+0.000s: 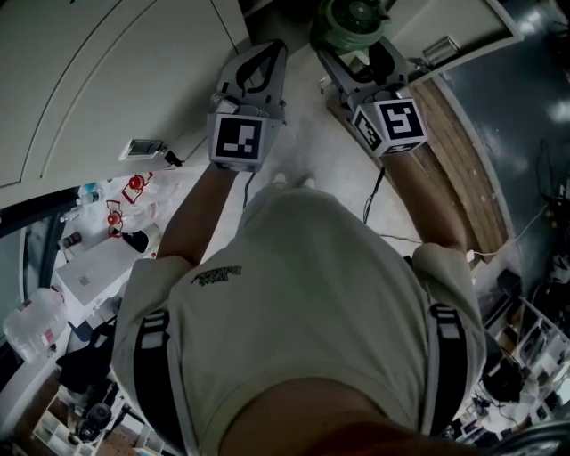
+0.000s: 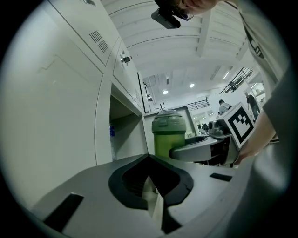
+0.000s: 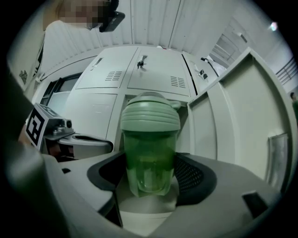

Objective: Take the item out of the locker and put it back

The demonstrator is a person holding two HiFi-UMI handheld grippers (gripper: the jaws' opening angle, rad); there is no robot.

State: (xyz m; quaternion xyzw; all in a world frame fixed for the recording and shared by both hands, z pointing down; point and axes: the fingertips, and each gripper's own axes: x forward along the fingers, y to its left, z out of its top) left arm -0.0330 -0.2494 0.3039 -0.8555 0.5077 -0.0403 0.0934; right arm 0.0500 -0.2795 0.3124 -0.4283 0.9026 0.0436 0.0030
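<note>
A clear green bottle (image 3: 150, 158) with a pale green ribbed lid stands upright between the jaws of my right gripper (image 3: 150, 174), which is shut on its body. From the left gripper view the same bottle (image 2: 166, 135) appears to the right of an open locker compartment (image 2: 125, 128). In the head view only its lid (image 1: 354, 18) shows at the top, ahead of the right gripper (image 1: 361, 44). My left gripper (image 1: 265, 52) is alongside, shut and holding nothing; in its own view the left gripper (image 2: 153, 186) has its jaws together. The locker door (image 3: 242, 125) hangs open to the right.
White locker doors (image 3: 135, 76) fill the wall ahead. Something blue (image 2: 111, 132) stands inside the open compartment. A cluttered table with plastic bottles (image 1: 36, 321) and red-marked items (image 1: 125, 200) lies at my lower left. A cable (image 1: 374, 191) runs over the floor beside a wooden strip (image 1: 463, 169).
</note>
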